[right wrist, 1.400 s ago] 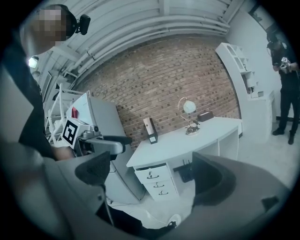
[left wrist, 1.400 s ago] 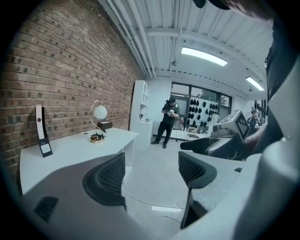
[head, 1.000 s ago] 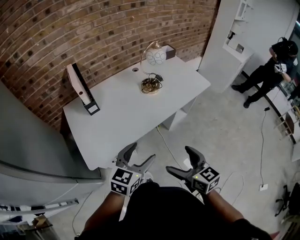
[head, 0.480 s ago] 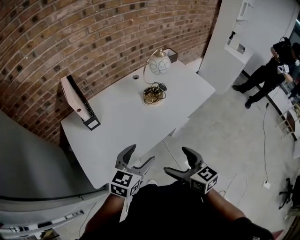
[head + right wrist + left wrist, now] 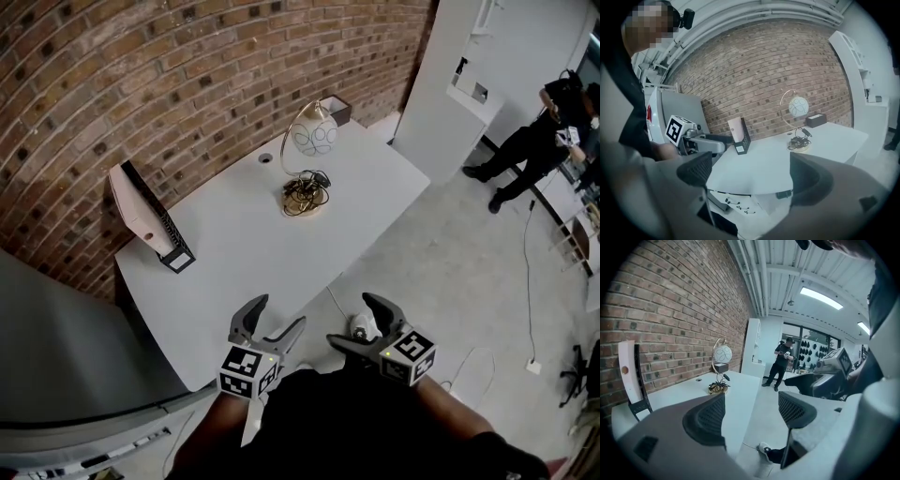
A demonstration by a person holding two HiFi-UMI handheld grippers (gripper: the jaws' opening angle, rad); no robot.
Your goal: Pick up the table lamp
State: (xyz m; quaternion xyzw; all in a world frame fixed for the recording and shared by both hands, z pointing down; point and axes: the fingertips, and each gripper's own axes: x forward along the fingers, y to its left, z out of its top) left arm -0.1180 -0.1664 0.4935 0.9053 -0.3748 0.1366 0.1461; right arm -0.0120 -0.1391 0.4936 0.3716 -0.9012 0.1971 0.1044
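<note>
Against the brick wall (image 5: 141,75) stands the white desk (image 5: 244,253), whose near edge has drawn closer to both grippers over the last second, so the approach looks nearly done. At its far left leans a magazine file (image 5: 145,220). The table lamp (image 5: 311,134), with a globe shade on a curved arm and its cord coiled at the base, stands upright on the desk's far side, well out of reach. The left gripper (image 5: 278,314) and right gripper (image 5: 352,321) have their fingers apart and empty, so reaching in comes next.

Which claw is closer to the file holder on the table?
Left. The left gripper is at the table's near edge, the file holder ahead-left; the right gripper is farther right, over floor.
</note>
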